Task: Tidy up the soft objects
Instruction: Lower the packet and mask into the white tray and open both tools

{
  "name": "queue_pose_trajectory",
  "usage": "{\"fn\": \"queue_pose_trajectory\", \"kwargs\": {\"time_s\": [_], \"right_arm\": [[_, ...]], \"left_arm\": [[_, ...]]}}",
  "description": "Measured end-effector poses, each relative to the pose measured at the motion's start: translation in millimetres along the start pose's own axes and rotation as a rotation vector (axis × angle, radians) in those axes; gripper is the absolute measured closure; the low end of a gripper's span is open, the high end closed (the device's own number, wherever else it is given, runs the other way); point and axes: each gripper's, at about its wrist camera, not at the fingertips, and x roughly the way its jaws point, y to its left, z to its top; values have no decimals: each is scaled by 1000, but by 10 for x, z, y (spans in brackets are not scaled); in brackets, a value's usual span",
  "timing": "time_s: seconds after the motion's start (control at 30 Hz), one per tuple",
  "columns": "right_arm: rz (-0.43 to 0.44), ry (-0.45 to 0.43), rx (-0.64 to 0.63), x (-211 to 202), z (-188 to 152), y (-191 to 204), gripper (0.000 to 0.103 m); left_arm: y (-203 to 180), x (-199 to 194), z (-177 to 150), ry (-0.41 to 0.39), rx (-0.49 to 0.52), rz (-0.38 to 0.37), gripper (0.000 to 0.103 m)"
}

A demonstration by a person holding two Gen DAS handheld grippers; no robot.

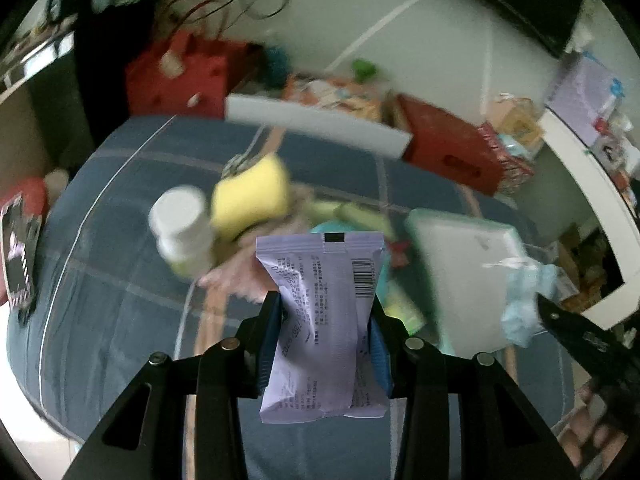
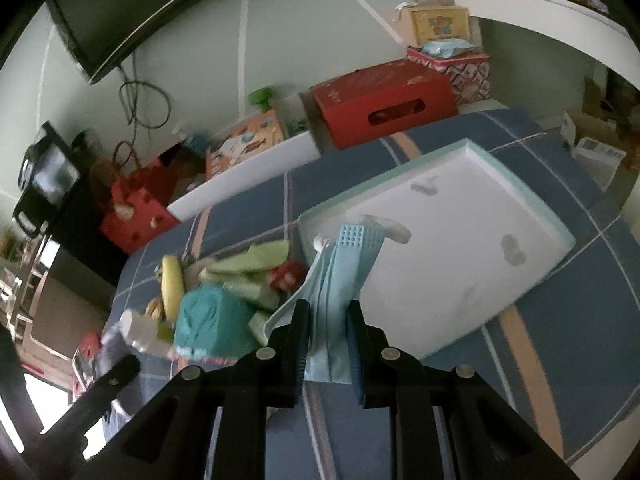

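Now L tongs point(image 1: 326, 344) pinch lilac packet point(image 1: 320, 320), R tongs point(image 2: 330, 344) pinch mask point(image 2: 340, 280).

Pale green wall point(image 2: 192, 60), perhaps a dark television point(image 2: 120, 20).

Both grippers loaded, held above the bed.
Left gripper point(image 1: 324, 344) jaws clamped on a lilac packet point(image 1: 324, 320), squeezing its middle, packet upright along the fingers. Right gripper point(image 2: 329, 340) jaws nearly closed on a folded blue face mask point(image 2: 340, 280), which sticks out forward past the fingertips.
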Motion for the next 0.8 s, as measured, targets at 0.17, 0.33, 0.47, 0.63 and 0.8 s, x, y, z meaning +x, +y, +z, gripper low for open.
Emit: {"fn": "queue_pose_trajectory", "kwargs": {"time_s": [0.17,0.33,0.47,0.63,0.8], "right_arm": [[-22,-31,34,28,289,-160,84],[-59,-66,75,38,575,-375,84],[-107,-82,94,98,749,-570,84],[-134,-87,132,221,812,-914,84],[-200,-64,182,388,788,-1319,82]], "left_arm": [[-442,66,162,-4,93,-15,61],[-895,305,215,20,197,-33,61],[-1255,561,230,48,271,-39,61],[-1532,821,184,75,333,-48,61],[-1753,1090,122,91,384,-55,60]]}}
